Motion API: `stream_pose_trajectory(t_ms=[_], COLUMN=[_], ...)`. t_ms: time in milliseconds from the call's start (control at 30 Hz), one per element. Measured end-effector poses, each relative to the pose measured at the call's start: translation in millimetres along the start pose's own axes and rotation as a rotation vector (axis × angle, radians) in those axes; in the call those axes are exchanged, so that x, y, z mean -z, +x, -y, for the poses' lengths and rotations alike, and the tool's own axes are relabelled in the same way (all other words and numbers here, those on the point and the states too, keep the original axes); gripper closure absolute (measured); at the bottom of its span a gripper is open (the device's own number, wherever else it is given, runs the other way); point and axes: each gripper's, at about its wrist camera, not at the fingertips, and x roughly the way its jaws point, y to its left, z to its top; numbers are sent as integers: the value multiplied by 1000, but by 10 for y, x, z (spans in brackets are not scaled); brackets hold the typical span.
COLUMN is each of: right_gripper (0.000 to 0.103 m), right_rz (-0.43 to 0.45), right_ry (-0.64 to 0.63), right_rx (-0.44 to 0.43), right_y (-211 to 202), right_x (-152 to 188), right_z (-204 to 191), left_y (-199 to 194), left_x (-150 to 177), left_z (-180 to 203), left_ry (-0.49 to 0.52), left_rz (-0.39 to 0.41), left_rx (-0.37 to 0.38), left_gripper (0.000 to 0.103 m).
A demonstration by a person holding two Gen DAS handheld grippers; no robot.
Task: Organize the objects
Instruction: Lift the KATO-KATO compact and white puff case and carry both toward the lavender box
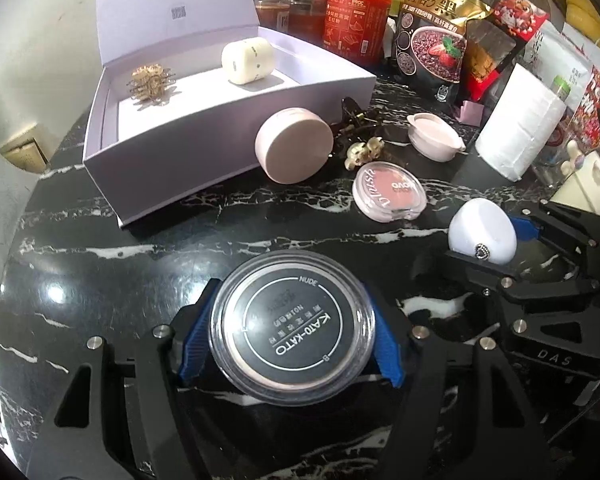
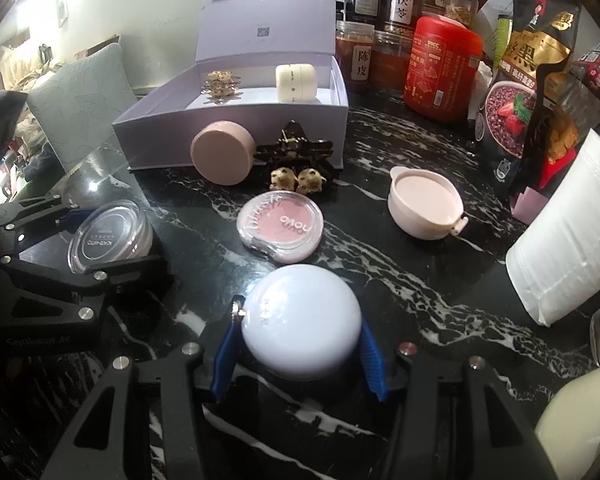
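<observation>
My left gripper [image 1: 292, 332] is shut on a round clear powder jar with a black lid [image 1: 292, 326], also seen in the right wrist view [image 2: 108, 234]. My right gripper [image 2: 298, 336] is shut on a white domed case [image 2: 300, 324], which also shows in the left wrist view [image 1: 482, 230]. An open lilac box [image 1: 228, 120] stands at the back left and holds a gold hair clip [image 1: 152, 82] and a cream jar [image 1: 247, 60]. A pink round case [image 1: 294, 150] leans on the box front. A pink blush compact [image 1: 388, 192] lies on the black marble table [image 1: 140, 248].
A black hair claw [image 2: 296, 150] and two small bear clips [image 2: 298, 179] lie in front of the box. A pink lidded pot [image 2: 426, 208] sits to the right. Jars, a red tin [image 2: 440, 68], snack bags and a white paper roll [image 2: 572, 248] crowd the back and right.
</observation>
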Motion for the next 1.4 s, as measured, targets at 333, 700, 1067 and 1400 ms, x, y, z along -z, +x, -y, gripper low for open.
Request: stream_pose_trajectory(t_ms=[333, 700, 1067, 1400], right_gripper=[50, 50, 50, 50], right_rz=[29, 73, 113, 157], right_ry=[-37, -104, -179, -210], right_rx=[-15, -18, -30, -42], right_y=[-179, -379, -494, -561], right_x=[-59, -351, -737, -1093], right_z=[-115, -275, -484, -571], left_y=[-253, -586, -841, -966], left_x=[-29, -195, -426, -663], left_z=[-41, -149, -292, -465], left_ry=[-9, -21, -44, -77], left_rz=[26, 73, 107, 135], left_rx=[-17, -71, -117, -125], left_gripper=[37, 37, 37, 37])
